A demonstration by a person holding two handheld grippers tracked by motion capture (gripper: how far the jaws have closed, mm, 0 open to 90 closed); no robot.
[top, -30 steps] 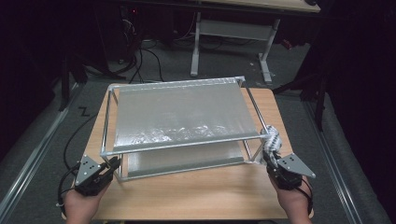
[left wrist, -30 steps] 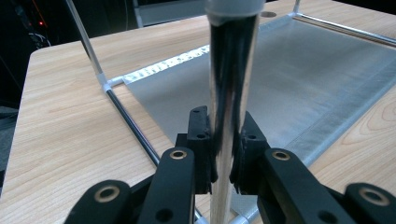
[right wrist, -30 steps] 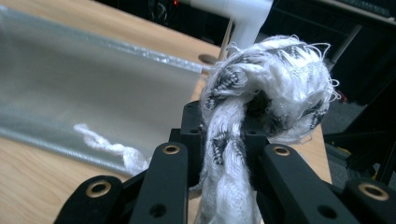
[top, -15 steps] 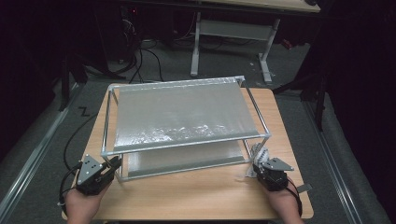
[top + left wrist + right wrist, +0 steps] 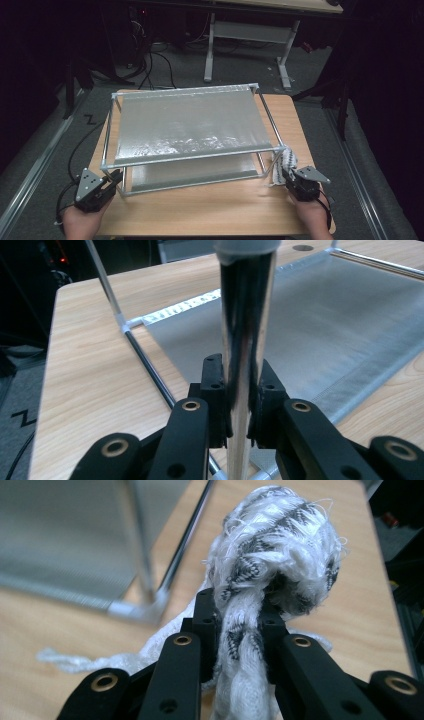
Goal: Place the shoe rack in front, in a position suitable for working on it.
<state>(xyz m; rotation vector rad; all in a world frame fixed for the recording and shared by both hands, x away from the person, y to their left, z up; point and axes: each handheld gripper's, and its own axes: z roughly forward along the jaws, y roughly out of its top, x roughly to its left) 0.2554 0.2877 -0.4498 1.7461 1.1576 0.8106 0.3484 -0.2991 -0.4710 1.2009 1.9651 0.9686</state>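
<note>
The left hand-held gripper (image 5: 116, 178) is clamped on the near-left upright post (image 5: 245, 340) of the two-tier metal rack (image 5: 190, 125) that stands on the bench (image 5: 210, 210), steadying it. The right hand-held gripper (image 5: 285, 175) is closed on a bunched white-and-grey cloth (image 5: 275, 550), held just beside the rack's near-right corner post (image 5: 276, 160), low by the bench; a loose end of the cloth trails onto the wood in the right gripper view.

Judged from this, the work looks like wiping the rack, and it seems to be in its middle stretch: the cloth is at one corner post, while the shelves and the other posts show no sign either way of having been wiped, so most of the frame may remain.

Compared with half a second ago, the right hand-held gripper has drawn slightly outward and toward the person from the corner, with the cloth now standing more upright above it. The left grip and the rack's position are unchanged.
</note>
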